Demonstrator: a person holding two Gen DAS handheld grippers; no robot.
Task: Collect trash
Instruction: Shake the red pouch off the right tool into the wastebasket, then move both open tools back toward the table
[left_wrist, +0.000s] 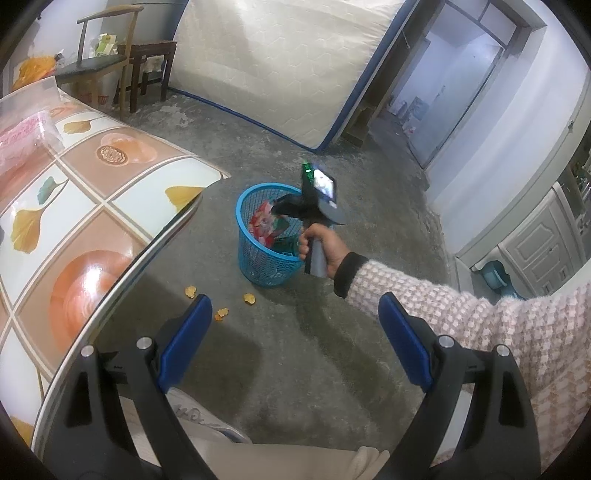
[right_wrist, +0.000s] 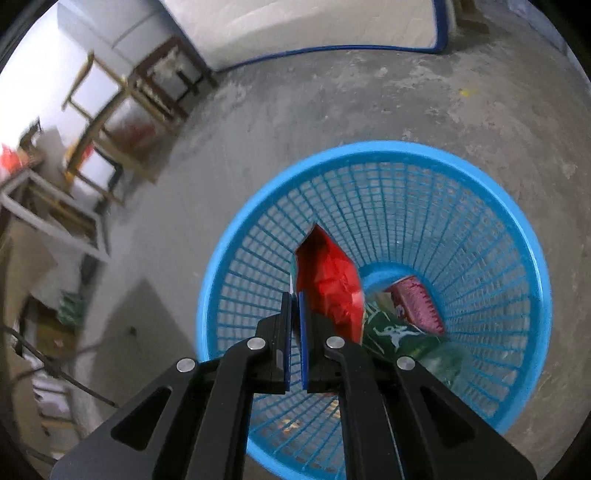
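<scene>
A blue mesh trash basket stands on the concrete floor; in the right wrist view its rim fills the frame. My right gripper is shut on a red snack wrapper and holds it over the basket's mouth. A pink wrapper and a green wrapper lie inside the basket. My right gripper also shows in the left wrist view, over the basket. My left gripper is open and empty above the floor. Three orange peel scraps lie on the floor before the basket.
A table with a patterned cloth is at the left. A wooden chair and a stool stand behind it. A mattress leans on the far wall. A doorway opens at the right.
</scene>
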